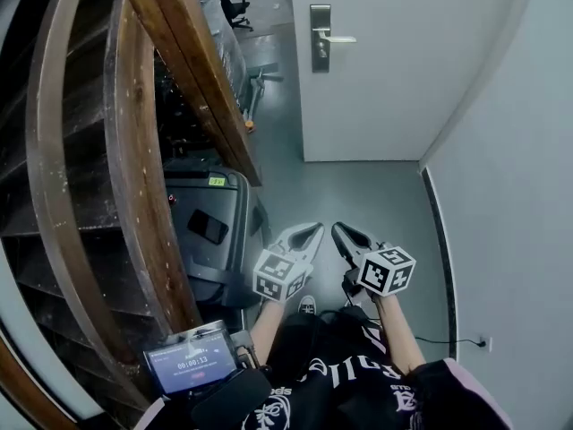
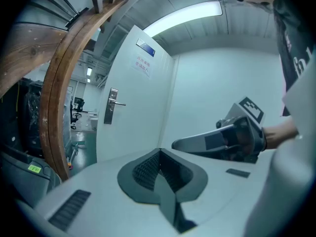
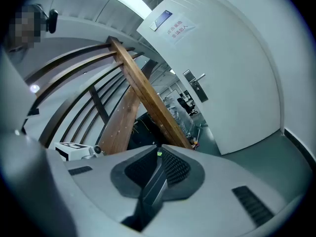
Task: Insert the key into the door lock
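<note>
Green speck at the tip line of the right tongs (image 3: 158,154) is too small to identify, and I cannot tell whether it sits between the pads or beyond them. Those tongs are pressed together, pads meeting. Left tongs (image 2: 159,151) likewise closed tip to tip on bare pads. The person is cut off at the bottom edge of the head view; forearms, dark clothing and one shoe (image 1: 307,305) show. Both tools are held low, side by side, tips near each other, aimed forward. Door lock (image 1: 320,37) sits on the white door (image 1: 403,79), well apart from both tools. It is a dark metal plate, long axis upright, with its lever handle (image 1: 340,38) level and pointing right in the head view. Keyhole too small to make out. Paper notices (image 2: 143,65) high on the door, print unreadable. Floor (image 1: 358,195) grey-green and smooth. Wooden stair stringers (image 1: 143,177) sweep down the left, with a grey case (image 1: 210,231) beneath them carrying a small green label (image 1: 217,181). Office chairs (image 1: 235,7) show past the door's left edge. White wall (image 1: 519,168) on the right, socket (image 1: 484,341) low on it.
</note>
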Demonstrator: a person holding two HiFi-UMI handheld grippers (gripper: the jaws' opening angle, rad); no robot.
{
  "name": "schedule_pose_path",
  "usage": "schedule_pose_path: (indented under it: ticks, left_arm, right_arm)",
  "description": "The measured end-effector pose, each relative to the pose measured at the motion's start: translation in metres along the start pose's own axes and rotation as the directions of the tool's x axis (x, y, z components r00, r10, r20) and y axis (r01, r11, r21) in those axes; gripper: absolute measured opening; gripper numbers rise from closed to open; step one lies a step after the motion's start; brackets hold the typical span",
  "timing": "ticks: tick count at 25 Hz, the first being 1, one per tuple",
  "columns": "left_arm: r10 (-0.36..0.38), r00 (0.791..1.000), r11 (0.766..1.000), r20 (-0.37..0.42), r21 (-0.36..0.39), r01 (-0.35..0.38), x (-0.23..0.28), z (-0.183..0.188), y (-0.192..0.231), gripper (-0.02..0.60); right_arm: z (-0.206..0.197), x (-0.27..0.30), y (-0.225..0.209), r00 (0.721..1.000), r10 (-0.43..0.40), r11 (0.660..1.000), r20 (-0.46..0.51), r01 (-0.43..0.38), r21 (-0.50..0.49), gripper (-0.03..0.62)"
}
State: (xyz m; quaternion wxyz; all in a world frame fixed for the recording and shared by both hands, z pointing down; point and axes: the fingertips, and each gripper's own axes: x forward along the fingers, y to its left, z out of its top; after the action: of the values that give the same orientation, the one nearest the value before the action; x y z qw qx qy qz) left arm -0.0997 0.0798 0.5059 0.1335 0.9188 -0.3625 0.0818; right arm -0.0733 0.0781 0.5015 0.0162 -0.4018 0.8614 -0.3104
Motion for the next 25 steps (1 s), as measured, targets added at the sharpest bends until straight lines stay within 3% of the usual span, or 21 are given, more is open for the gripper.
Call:
schedule_pose_path:
  ticks: [10, 16, 25]
  left_arm:
    - [0.053, 0.998, 0.999, 0.016, -0.012, -0.053, -0.008, -0.008, -0.052, 0.005]
    - [0.078, 0.997, 0.996, 0.02, -0.043, -0.077, -0.009, -0.025, -0.113, 0.005]
    - [0.095, 0.995, 0.995, 0.0, -0.034, -0.095, -0.021, -0.044, -0.186, 0.005]
  right_arm:
    - [-0.027, -0.056, 0.01, 0.997, 0.042, 0.999, -0.061, -0.042, -0.008, 0.038]
    - [-0.051, -0.116, 0.001, 0.994, 0.062, 0.998, -0.085, -0.062, 0.005, 0.038]
    - [-0.076, -0.176, 0.008, 0.989, 0.108, 0.994, -0.1, -0.109, -0.001, 0.038]
